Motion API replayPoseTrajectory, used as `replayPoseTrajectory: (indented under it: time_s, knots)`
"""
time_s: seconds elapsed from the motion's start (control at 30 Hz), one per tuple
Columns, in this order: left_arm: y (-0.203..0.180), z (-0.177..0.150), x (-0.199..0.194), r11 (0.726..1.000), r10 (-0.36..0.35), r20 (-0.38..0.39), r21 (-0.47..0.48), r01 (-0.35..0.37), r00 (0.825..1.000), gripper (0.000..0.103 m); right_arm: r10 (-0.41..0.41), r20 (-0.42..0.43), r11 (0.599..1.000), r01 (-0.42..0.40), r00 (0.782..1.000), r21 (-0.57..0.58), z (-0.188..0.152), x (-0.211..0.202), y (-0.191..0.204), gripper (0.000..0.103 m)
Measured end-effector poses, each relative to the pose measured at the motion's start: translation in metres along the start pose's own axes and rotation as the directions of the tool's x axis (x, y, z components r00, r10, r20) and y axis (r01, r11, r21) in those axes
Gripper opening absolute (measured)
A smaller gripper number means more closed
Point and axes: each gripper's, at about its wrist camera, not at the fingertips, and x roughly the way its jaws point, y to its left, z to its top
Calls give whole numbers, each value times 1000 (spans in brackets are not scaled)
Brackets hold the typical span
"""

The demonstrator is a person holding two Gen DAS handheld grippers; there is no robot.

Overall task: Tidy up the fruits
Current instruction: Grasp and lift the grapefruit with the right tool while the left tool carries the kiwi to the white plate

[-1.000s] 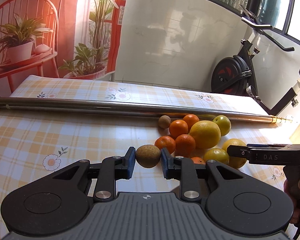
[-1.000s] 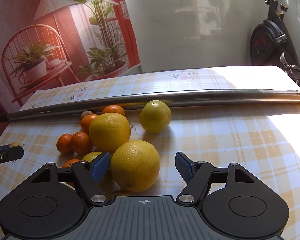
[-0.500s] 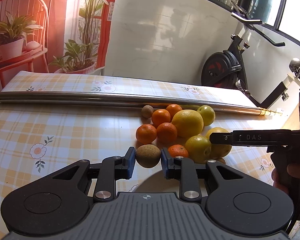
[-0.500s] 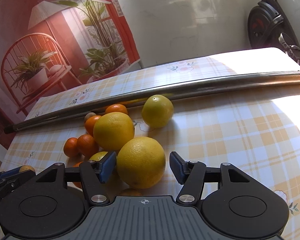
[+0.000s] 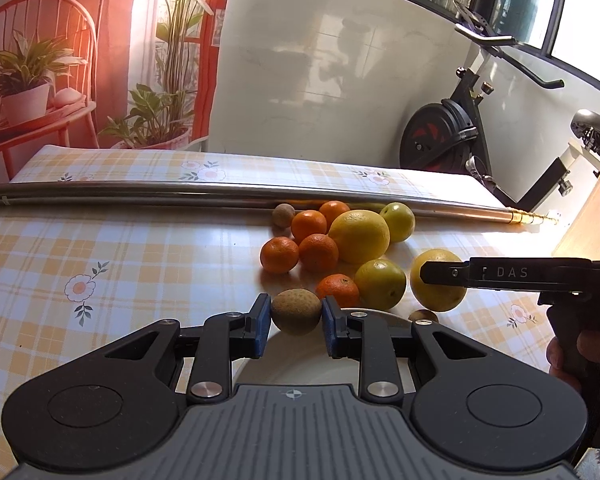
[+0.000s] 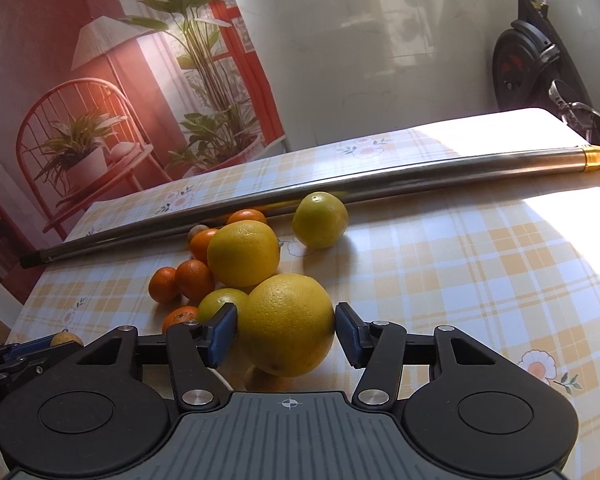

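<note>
Jaws of left gripper (image 5: pixel 296 318) clamp a brown kiwi (image 5: pixel 296 312); right gripper (image 6: pixel 286 330) pinches a dimpled yellow orange (image 6: pixel 286 324)

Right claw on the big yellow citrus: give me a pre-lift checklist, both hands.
1. Right claw pads against big yellow citrus: ok, both sides look touching.
2. Grip firm enough to lift: cannot tell.
3. Left claw shut on brown fruit: ok.
4. White plate under left claw: ok, rim visible.
5. Neighbouring green-yellow fruit clear of right claw: not ok, it sits right behind the left pad.
</note>
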Motion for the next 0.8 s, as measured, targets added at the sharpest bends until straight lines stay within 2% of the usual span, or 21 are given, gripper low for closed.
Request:
replayPoseTrajectory:
  time_s: [0.4, 0.8]
  knots:
    - [-11, -23, -29, 1000, 15, 3, 10, -15, 1000, 29, 49, 45, 999, -48, 998, -21, -23, -48, 12, 50]
    - [-16, -45, -49, 999, 28, 7, 25, -28, 1000, 29, 86, -25, 988, -88, 996, -124, -55, -73, 41, 50]
